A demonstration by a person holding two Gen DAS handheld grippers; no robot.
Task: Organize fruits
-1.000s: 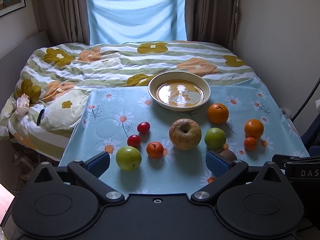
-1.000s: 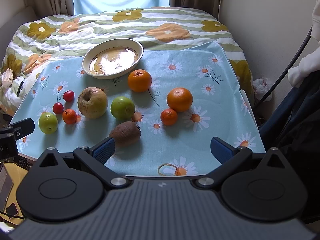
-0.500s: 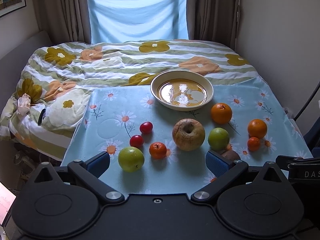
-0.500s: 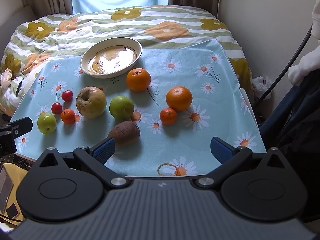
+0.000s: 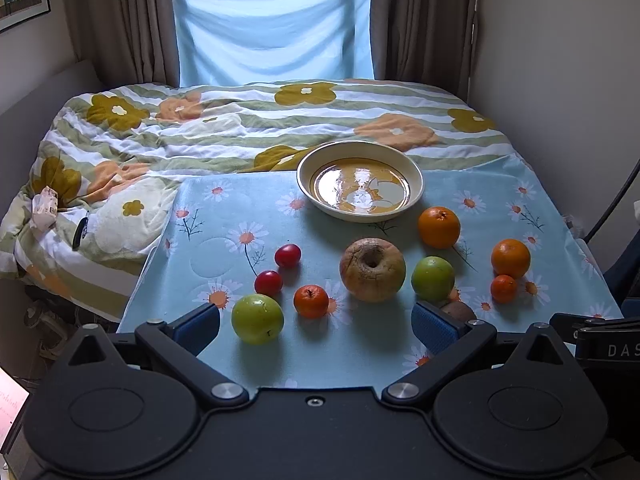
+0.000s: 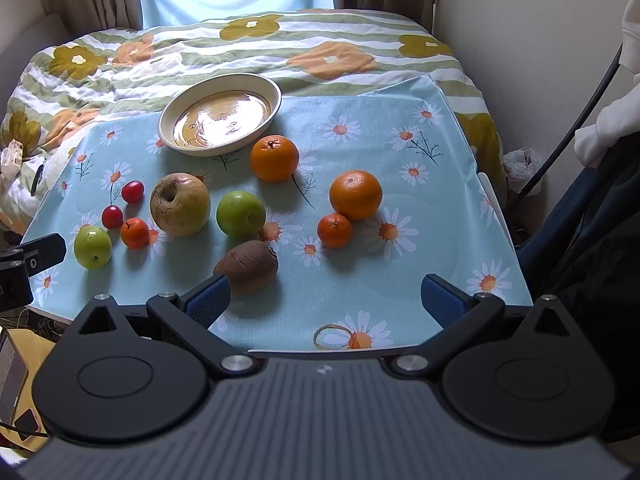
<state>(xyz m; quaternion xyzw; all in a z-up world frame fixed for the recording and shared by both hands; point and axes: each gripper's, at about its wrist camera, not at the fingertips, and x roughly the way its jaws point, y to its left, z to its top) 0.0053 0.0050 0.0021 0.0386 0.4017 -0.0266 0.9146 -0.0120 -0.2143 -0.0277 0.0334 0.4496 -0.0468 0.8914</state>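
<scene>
Both tongs, left (image 5: 316, 320) & right (image 6: 324, 296), spread wide, empty, hovering at near edge of tabletop (image 6: 400, 280). Fruits (image 6: 180, 204) scattered loose on daisy cloth; bowl (image 6: 168, 128) w/ nothing inside, prob. awaiting them.

1. My left gripper (image 5: 316, 322) hangs level and points forward, its jaws spread wide with nothing between the blue pads.
2. My right gripper (image 6: 326, 300) sits alongside, tilted downward, jaws just as wide and holding nothing.
3. Each gripper shows at the edge of the other's view.
</scene>
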